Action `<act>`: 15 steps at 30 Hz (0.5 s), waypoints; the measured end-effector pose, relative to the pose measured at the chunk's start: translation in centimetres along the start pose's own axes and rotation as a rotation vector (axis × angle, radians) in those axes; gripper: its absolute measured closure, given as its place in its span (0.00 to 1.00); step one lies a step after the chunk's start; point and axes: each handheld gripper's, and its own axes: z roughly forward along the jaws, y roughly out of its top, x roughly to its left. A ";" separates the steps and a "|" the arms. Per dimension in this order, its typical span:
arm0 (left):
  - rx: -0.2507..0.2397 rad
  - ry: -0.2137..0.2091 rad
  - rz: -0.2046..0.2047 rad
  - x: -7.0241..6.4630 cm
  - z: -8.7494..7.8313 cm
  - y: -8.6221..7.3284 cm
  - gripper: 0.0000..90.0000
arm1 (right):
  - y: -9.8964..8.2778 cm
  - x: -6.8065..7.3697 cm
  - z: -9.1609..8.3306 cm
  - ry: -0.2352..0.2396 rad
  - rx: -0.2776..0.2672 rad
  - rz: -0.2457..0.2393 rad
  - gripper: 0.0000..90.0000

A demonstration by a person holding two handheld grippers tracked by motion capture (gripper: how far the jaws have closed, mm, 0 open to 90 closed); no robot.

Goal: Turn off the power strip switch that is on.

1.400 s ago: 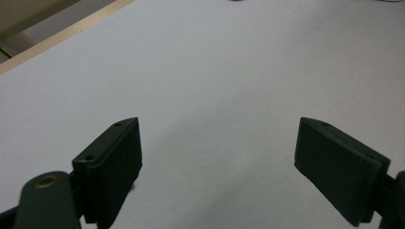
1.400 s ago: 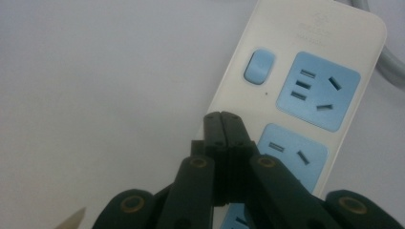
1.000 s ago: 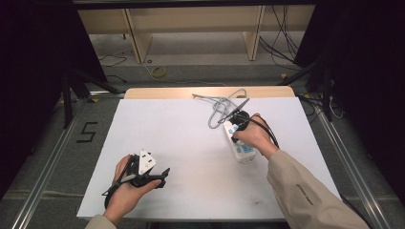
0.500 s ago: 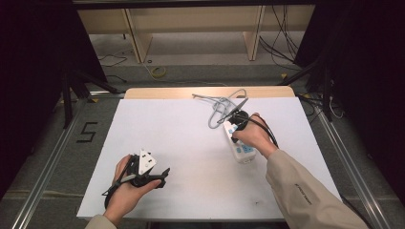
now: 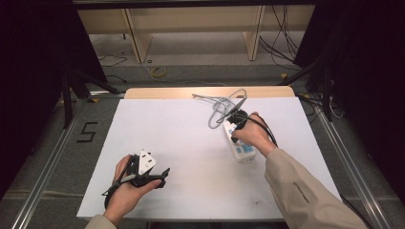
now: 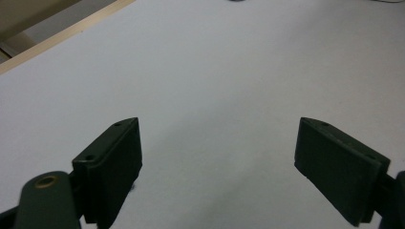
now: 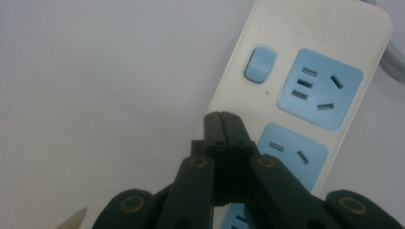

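Rigid white power strip lies flat on the table's right half, and I judge it light and slippery, best pinched across its narrow sides, while my right gripper hovers clenched and empty over its near edge.

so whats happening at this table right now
A person sits at a white table with a two-jaw gripper in each hand. The right gripper, jaws shut with nothing between them, hovers over a white power strip with blue sockets, its tips near the blue switch. The strip's grey cable lies coiled toward the table's far edge. The left gripper rests over bare table near the front, jaws wide open and holding nothing.
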 end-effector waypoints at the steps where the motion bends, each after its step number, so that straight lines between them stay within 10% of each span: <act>1: -0.001 0.000 0.000 0.0 0.0 0.0 0.18 | 0.0 0.0 0.0 -0.001 -0.001 -0.001 1.00; 15: -0.004 -0.001 -0.001 -0.1 0.0 0.0 0.18 | 0.2 -0.1 0.0 0.003 0.016 0.008 1.00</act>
